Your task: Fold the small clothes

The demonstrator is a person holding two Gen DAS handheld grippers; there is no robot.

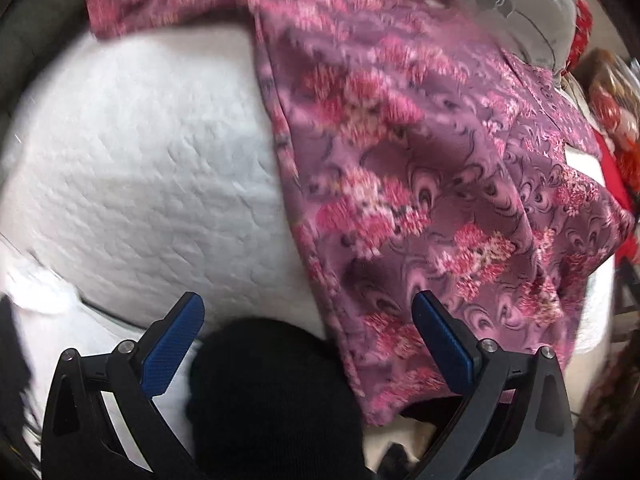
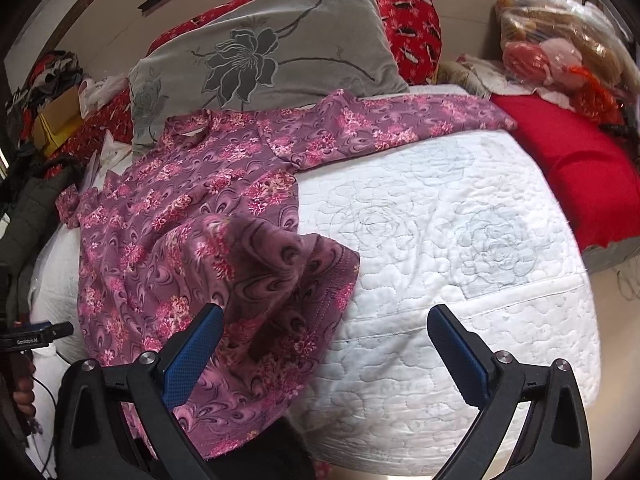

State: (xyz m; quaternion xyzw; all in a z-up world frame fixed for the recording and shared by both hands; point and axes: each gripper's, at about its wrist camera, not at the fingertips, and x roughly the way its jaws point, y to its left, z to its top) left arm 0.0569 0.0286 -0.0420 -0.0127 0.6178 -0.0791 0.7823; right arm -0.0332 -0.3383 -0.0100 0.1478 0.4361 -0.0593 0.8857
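Note:
A purple top with pink flowers (image 2: 192, 216) lies spread on a white quilt (image 2: 440, 240). One sleeve (image 2: 400, 124) stretches right below the pillow, and the hem is rumpled into a raised fold (image 2: 280, 256). My right gripper (image 2: 324, 314) is open just above the quilt's front. Its left finger (image 2: 192, 356) is over the hem, with nothing between the pads. In the left wrist view the top (image 1: 420, 168) fills the right half. My left gripper (image 1: 306, 300) is open at the garment's long edge, its right finger (image 1: 440, 344) over the fabric. A black cloth (image 1: 272, 392) sits between its fingers.
A grey flower-print pillow (image 2: 272, 48) and a red patterned cushion (image 2: 408, 16) lie behind the top. A red blanket (image 2: 580, 168) and plastic bags (image 2: 560, 48) sit at the right. Boxes and clutter (image 2: 56, 112) crowd the left. A hand (image 2: 24, 392) holds the other gripper's body (image 2: 36, 334).

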